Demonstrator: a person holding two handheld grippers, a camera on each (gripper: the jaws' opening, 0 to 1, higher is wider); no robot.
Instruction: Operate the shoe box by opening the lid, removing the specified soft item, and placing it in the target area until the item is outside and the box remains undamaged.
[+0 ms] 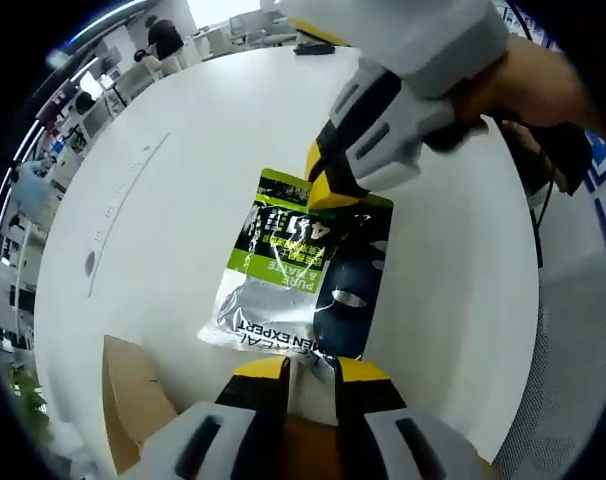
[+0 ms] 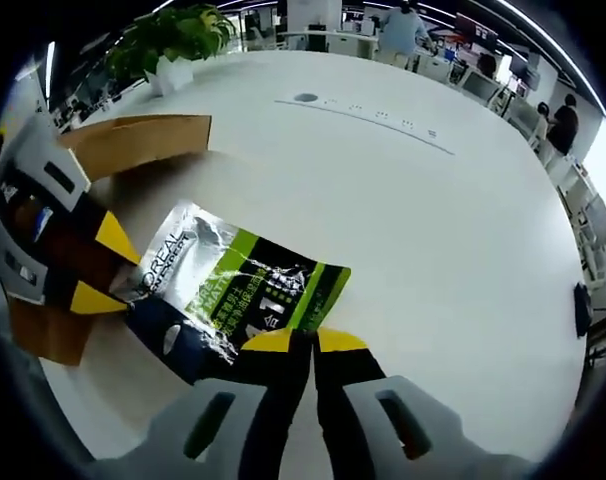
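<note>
In the left gripper view, the left gripper (image 1: 310,372) is seen rising from the bottom, its yellow-tipped jaws drawn nearly together at the near edge of a flat green, silver and dark sachet (image 1: 301,270); a grip on that edge is suggested, though the contact itself cannot be made out. The right gripper (image 1: 328,185) is seen coming in from the top, held in a person's hand (image 1: 528,85), with its jaws pinched on the far edge of the sachet. The sachet lies flat on a white table (image 1: 163,200), outside the cardboard shoe box (image 1: 133,400), which is cut off at the lower left (only a brown corner is shown).

In the right gripper view, the right gripper (image 2: 303,342) is seen closed on the green end of the sachet (image 2: 233,295). The left gripper (image 2: 105,268) is seen at the silver end, its tips touching the packet. The shoe box (image 2: 133,145) is partly hidden behind it. A potted plant (image 2: 173,40) stands at the table's far edge (image 2: 413,200). The print on the sachet is mostly too small to read.
</note>
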